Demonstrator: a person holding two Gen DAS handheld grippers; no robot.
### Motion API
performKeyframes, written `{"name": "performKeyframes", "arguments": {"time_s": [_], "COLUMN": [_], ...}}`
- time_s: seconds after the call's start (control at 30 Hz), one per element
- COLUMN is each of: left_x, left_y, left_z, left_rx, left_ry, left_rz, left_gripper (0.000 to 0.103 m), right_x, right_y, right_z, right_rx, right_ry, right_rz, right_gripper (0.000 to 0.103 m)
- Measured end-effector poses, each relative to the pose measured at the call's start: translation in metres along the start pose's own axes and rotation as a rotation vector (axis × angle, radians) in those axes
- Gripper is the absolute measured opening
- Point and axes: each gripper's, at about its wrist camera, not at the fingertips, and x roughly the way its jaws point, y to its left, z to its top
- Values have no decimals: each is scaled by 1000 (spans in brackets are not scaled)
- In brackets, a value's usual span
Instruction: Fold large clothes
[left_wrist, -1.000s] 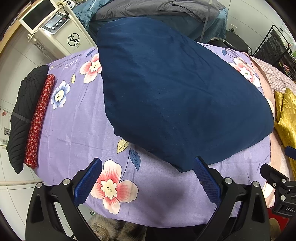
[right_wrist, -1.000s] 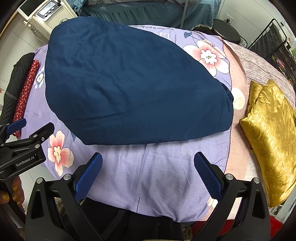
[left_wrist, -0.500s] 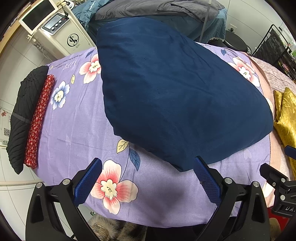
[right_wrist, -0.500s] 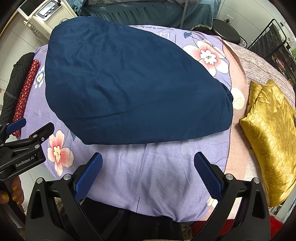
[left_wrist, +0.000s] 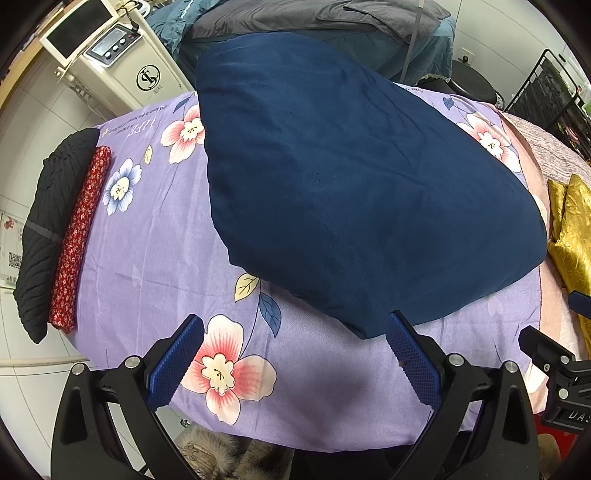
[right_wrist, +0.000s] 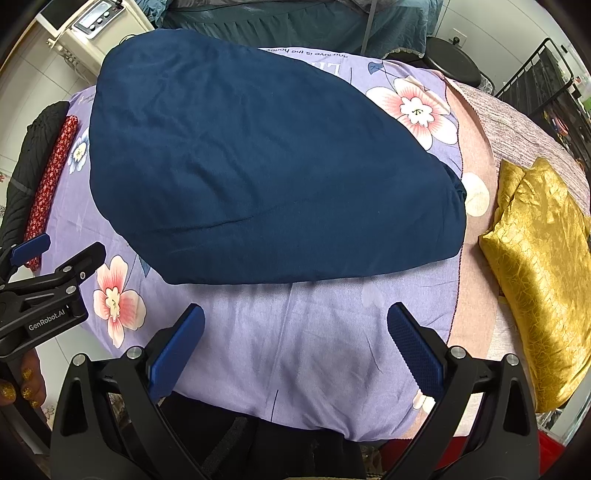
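Garment: a dark blue cloth (left_wrist: 362, 192), already doubled into a broad smooth panel, lies flat on the middle of the bench, its near corner just ahead of the left tongs.
Surface: a purple flowered sheet (left_wrist: 155, 258) covers the bench; bare sheet lies between the garment's near edge and both tongs.
Left tongs (left_wrist: 295, 354): spread apart, holding nothing, above the near edge of the sheet.
Right tongs (right_wrist: 295, 343): spread apart, empty, short of the garment's front edge.
Neighbours: a black roll (left_wrist: 40, 240) and a red patterned roll (left_wrist: 79, 236) touching each other at the far left; a gold cloth (right_wrist: 543, 258) at the right, beside the garment but apart from it.
Risk: a pinch at the near corner may catch only the top layer, or the sheet beneath, so that the fold opens or the sheet drags; a judgement only.
Change from earlier frames: none worth noting; garment and both tongs stand as they did a second ago.
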Motion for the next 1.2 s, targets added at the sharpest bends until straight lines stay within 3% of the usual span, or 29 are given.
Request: {"name": "performKeyframes", "arguments": {"time_s": [1.2], "left_x": [4], "left_y": [-7], "left_z": [-2], "left_rx": [-2], "left_ry": [16], "left_rz": [-19], "left_gripper": [97], "right_x": [9], "right_y": [-18], "right_z": [-4], "right_rx": [14], "right_ry": [-28], "right_rz": [59], "right_gripper": [98]}}
